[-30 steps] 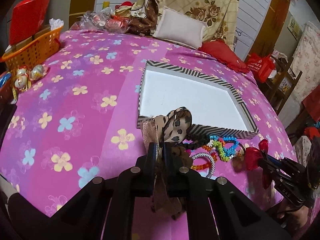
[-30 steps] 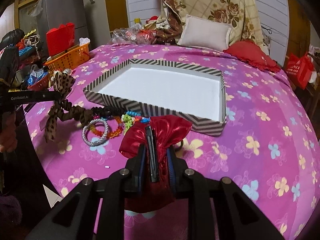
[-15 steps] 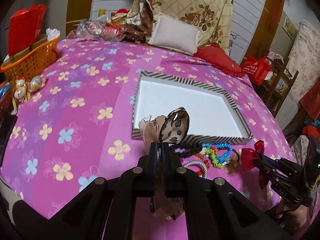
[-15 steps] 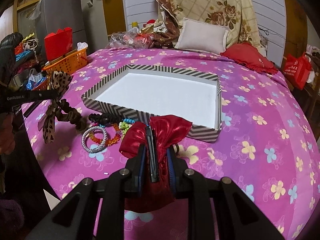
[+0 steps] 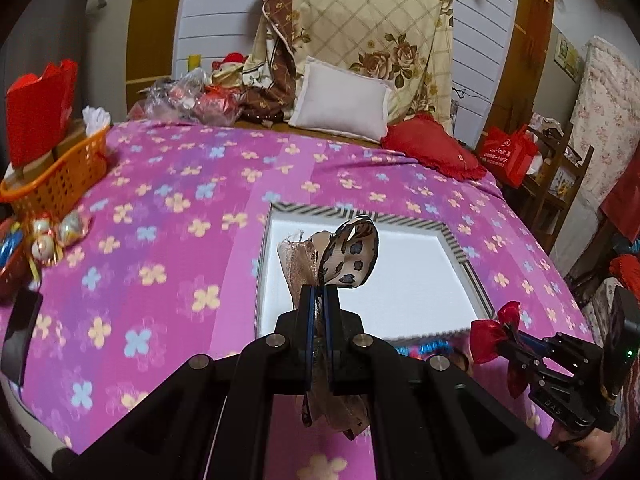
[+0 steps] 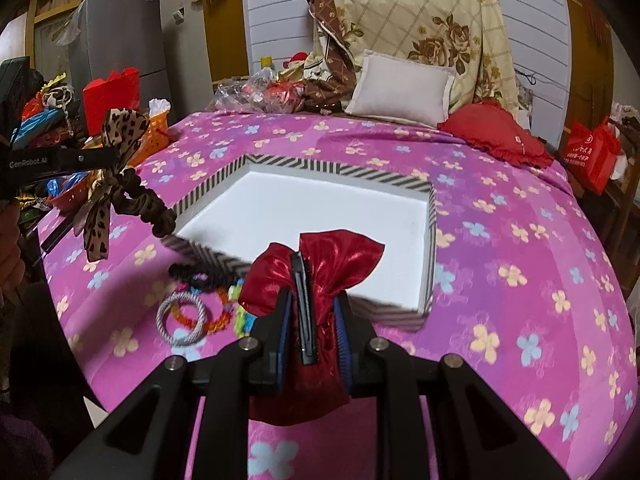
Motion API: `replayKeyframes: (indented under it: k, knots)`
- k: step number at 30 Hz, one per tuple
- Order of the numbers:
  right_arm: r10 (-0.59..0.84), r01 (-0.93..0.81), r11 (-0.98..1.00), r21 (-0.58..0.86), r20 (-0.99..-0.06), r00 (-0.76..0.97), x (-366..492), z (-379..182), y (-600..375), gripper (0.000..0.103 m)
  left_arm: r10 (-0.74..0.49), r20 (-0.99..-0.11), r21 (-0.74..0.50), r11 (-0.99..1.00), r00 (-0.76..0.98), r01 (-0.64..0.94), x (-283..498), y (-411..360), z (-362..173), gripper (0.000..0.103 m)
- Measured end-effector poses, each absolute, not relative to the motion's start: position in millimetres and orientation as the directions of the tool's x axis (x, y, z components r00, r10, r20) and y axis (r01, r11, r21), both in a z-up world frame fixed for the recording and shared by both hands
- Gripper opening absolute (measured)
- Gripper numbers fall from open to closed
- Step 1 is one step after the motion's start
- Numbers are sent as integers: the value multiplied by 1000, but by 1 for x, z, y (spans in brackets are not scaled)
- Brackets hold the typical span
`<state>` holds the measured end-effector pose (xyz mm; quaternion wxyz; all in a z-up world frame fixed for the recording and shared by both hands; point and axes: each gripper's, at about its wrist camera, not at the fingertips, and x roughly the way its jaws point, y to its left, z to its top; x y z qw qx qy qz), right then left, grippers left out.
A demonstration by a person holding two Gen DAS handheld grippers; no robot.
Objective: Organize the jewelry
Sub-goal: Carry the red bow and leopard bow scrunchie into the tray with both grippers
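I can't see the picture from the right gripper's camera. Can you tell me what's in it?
The right gripper is shut on a shiny red bow, held above a pink flowered bedspread. Behind the bow lies an empty white tray with a striped rim, and colorful bracelets lie to the left.

"GenRobot.AI" is showing in white along the left gripper (image 6: 100, 158) body, right wrist view. Print on red shopping bag (image 6: 592, 152) is staying illegible.

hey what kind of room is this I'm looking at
Most likely a bedroom at home: a bed under a pink flowered sheet, a white pillow and folded floral quilt at its head, and a grey fridge alongside.
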<state>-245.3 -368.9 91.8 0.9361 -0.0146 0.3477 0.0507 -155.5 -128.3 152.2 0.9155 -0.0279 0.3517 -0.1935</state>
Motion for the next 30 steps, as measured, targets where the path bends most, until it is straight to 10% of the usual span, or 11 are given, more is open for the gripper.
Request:
replayKeyframes:
  k: [30]
  knots:
    - [43, -1, 998, 59, -711, 702, -133, 73, -411, 21, -336, -701, -217, 941, 629, 261, -41, -158, 106, 0]
